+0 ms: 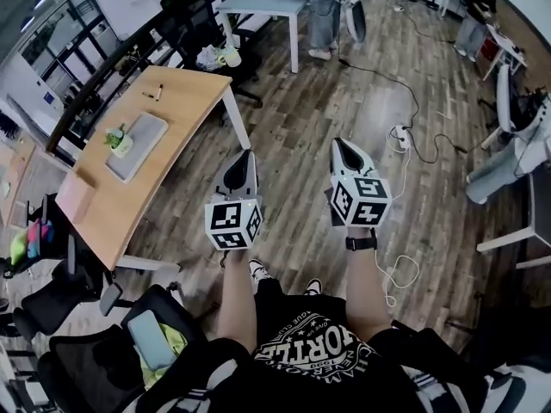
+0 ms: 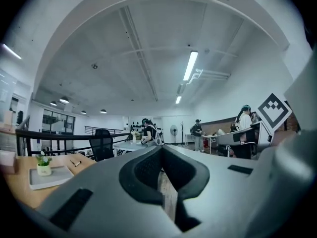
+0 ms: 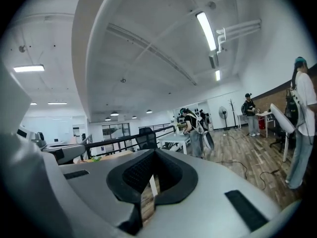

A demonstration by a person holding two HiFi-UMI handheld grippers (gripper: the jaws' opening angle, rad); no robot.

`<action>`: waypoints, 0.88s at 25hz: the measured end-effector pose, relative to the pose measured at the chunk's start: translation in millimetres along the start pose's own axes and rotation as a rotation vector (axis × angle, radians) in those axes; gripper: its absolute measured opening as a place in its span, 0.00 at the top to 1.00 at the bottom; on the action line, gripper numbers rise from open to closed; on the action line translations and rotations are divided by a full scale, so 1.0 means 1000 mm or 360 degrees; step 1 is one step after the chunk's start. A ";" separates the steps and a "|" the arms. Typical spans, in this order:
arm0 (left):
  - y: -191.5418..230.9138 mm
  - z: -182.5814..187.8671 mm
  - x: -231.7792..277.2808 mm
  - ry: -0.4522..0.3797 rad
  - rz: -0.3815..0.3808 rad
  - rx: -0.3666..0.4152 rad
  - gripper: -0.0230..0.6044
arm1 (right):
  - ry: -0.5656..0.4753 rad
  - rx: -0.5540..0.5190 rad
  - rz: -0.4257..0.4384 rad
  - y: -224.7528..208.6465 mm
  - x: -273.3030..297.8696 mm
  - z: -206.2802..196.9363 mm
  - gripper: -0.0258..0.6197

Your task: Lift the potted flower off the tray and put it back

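Chair (image 1: 82, 351): black, at the bottom left of the head view, closest to the person; carries a phone (image 1: 151, 339) beside something yellow-green.
Right wrist: wears a dark watch (image 1: 361, 243) just behind the marker cube.
Left gripper (image 1: 244, 155): held out at about waist height over the wood floor (image 1: 293, 127), pointing ahead; jaws pressed fully together, holding nothing. Same reading in the left gripper view (image 2: 161, 149): dark pads meet at the tip, only floor behind them.
Right gripper (image 1: 342, 144): beside the left one and apart from it, tipped slightly down; jaws likewise closed on themselves, gripping nothing. Confirmed in the right gripper view (image 3: 152, 153).
Table (image 1: 176, 89): light wood with white legs, to the left of both grippers and apart from them.
Pink box (image 1: 73, 198): lies at the table's near end.
Tray (image 1: 145, 140): flat and grey, lies midway along the tabletop; also shows low at the left of the left gripper view (image 2: 55, 177).
Potted flower (image 1: 119, 140): small white pot with green leaves, stands upright on the tray near its left edge, well apart from both grippers and touched by neither; seen again in the left gripper view (image 2: 43, 165).
Marker (image 1: 158, 93): lies on the table past the tray.
Power strip (image 1: 400, 133): on the floor ahead and to the right, with a cable (image 1: 405, 93) trailing away.
Office chair (image 1: 189, 20): black, beyond the table's far end.
White table (image 1: 258, 3): farther back, with a person standing at it.
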State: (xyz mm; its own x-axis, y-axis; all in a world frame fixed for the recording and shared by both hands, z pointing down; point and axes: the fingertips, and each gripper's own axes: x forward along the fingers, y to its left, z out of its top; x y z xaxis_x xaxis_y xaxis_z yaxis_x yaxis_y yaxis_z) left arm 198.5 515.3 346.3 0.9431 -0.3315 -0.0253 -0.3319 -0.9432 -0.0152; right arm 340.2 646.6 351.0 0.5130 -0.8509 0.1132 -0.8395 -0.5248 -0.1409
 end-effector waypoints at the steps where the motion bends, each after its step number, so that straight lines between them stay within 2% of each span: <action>1: 0.010 0.000 -0.001 -0.0002 0.0021 -0.0001 0.93 | 0.0005 0.0011 0.0010 0.007 0.010 0.001 0.93; 8: 0.084 -0.001 -0.006 0.0011 0.0128 0.0016 0.93 | -0.0028 0.0020 0.0165 0.069 0.066 0.012 0.93; 16: 0.178 -0.011 -0.013 0.0038 0.0310 -0.0070 0.93 | 0.0046 -0.0050 0.0399 0.156 0.141 0.005 0.93; 22: 0.252 -0.018 -0.025 0.0019 0.0409 -0.0085 0.93 | 0.0078 -0.0115 0.0515 0.228 0.194 -0.002 0.93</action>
State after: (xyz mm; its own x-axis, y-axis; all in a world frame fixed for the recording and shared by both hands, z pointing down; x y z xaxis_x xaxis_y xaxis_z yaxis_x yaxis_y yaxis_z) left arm 91.5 285.9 361.3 0.8283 -0.5602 -0.0096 -0.5593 -0.8278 0.0430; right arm 247.5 362.1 342.2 0.2097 -0.9702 0.1215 -0.9689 -0.2229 -0.1074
